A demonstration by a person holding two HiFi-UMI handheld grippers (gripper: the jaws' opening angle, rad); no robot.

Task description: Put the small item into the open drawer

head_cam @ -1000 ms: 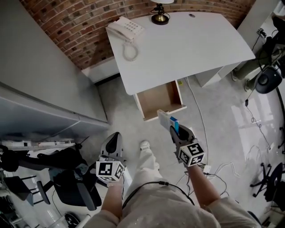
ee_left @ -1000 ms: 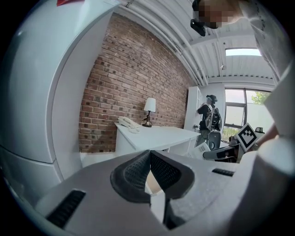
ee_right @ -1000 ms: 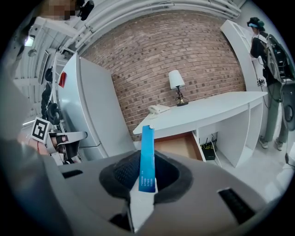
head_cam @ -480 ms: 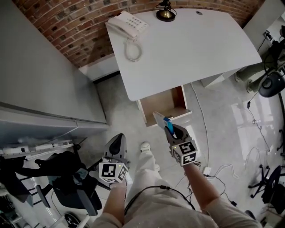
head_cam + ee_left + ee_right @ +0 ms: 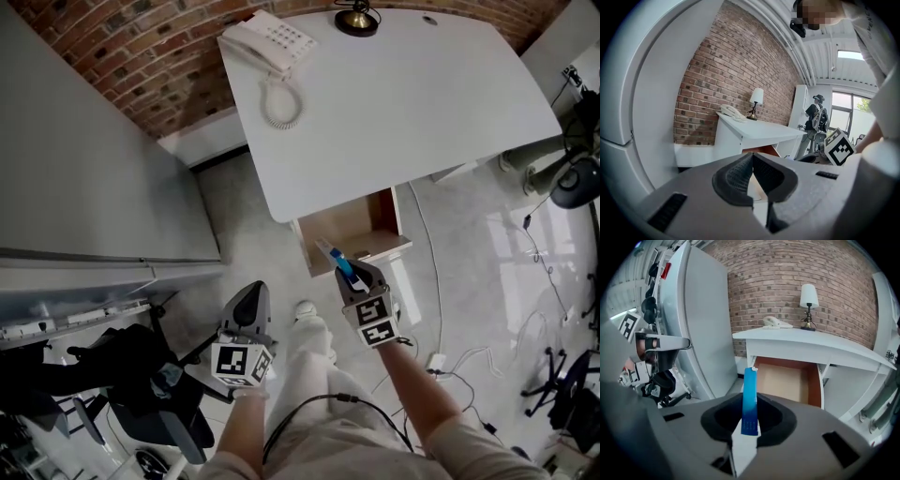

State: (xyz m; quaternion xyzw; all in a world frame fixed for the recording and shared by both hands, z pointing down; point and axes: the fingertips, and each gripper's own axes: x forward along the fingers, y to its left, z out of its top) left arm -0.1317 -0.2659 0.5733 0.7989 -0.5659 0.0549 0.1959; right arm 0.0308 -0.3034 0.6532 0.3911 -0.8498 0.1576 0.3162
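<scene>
Your right tool [image 5: 354,278] has come closer to the open drawer [image 5: 342,228] over the last second, and the small item [image 5: 336,259] it carries now reaches the drawer's front edge in the head view, where earlier it sat a little short of it. Your left tool [image 5: 249,298] has stayed low beside your left leg, well apart from the desk [image 5: 403,112].

Looking along the right tool's jaws, you can see them pinching the small item [image 5: 750,401], a thin flat strip, blue on its face and white at the lower end, which stands upright out of the tool [image 5: 749,425]. Its top end lines up with the left front corner of the drawer [image 5: 785,380]. That drawer is pulled out from under the white desk [image 5: 825,350] and shows a bare, wood-coloured bottom. The item is not inside it yet.

Your left tool [image 5: 752,173] has its jaws pressed together with nothing between them.

On the desk, a white telephone [image 5: 272,42] sits at the far left corner and a lamp [image 5: 808,301] stands near the brick wall [image 5: 787,282].
</scene>
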